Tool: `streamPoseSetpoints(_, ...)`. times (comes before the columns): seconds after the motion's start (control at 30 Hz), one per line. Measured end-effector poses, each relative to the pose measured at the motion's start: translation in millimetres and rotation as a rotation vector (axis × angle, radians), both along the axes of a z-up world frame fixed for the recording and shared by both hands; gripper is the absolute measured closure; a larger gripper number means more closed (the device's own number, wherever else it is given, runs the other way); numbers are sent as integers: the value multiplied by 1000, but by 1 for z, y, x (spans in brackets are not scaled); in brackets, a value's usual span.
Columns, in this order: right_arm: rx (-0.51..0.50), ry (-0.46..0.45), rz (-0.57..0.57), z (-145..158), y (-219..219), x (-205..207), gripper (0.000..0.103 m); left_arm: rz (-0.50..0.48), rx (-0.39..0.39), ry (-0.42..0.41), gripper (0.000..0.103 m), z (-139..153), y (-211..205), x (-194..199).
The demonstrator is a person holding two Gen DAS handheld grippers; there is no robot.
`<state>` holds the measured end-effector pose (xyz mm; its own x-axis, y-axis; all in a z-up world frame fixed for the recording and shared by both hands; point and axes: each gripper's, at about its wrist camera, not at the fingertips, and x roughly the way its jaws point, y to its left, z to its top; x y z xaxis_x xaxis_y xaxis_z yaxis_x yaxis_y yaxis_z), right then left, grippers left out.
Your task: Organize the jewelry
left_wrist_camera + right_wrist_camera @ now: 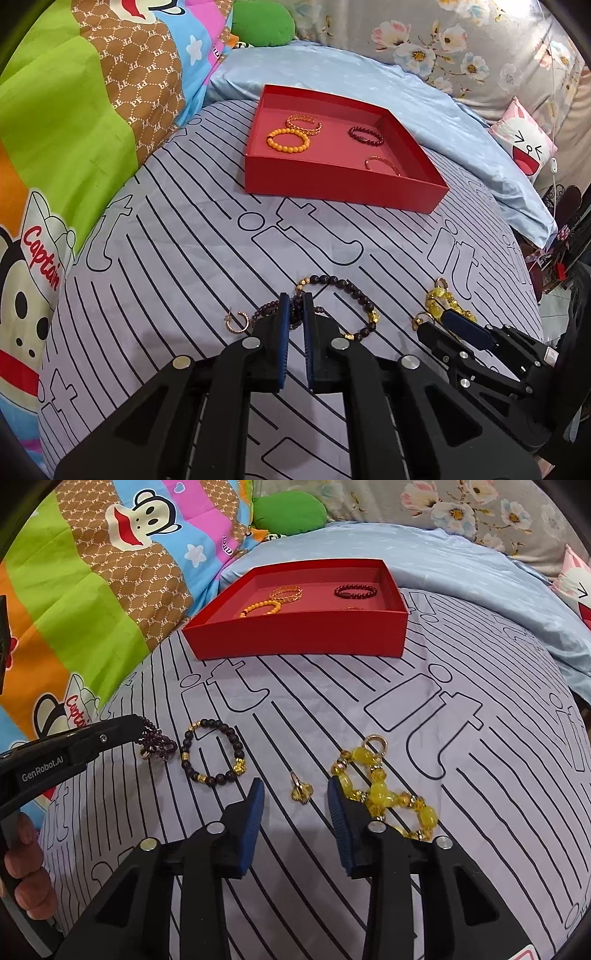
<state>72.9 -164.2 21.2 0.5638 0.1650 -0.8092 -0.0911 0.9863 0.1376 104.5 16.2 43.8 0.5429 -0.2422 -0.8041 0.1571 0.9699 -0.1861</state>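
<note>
- My left gripper [296, 301] is down on the bed near its front edge, pads pinched nearly together on the small purple bead bracelet [157, 744]; the strand bunches at my tips. I judge it a grip on the beads, and the right view shows them right at the gripper's nose.
- To do this well: lift straight up so the loose loops don't snag the gold hoop earring [238, 322] just left of my fingers, or drag the dark bead bracelet [212, 751] touching the purple one on the right.
- Then carry it toward the far side of the bed to the red box [343, 194], which already holds an orange bead bracelet [288, 140], a gold chain bangle [303, 123], a dark red bracelet [366, 134] and a thin bangle [382, 164]. The bare floor near the box's front wall looks the safest drop.
- My right gripper [295, 803] hangs wide open and empty, fingers straddling the small gold charm [301, 794] without touching it.
- The right fingertip sits against the yellow bead bracelet [384, 792], so closing now might catch both.
</note>
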Motion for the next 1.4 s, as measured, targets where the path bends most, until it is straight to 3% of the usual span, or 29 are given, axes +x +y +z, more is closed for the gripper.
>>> streamPoseSetpoints(0.07, 3, 7, 3, -2, 1, 3, 87, 0, -1, 4, 96, -1, 0, 3)
streamPoseSetpoints(0.23, 23, 9, -5, -2, -3, 3, 100, 2, -12, 1, 96, 3, 1, 6)
streamPoseSetpoints(0.97, 54, -75, -54, 43, -28, -5, 101, -35, -30, -51, 96, 40, 2, 5)
streamPoseSetpoints(1.4, 45, -173, -31, 87, -34, 52, 101, -58, -10, -135, 96, 76, -7, 55)
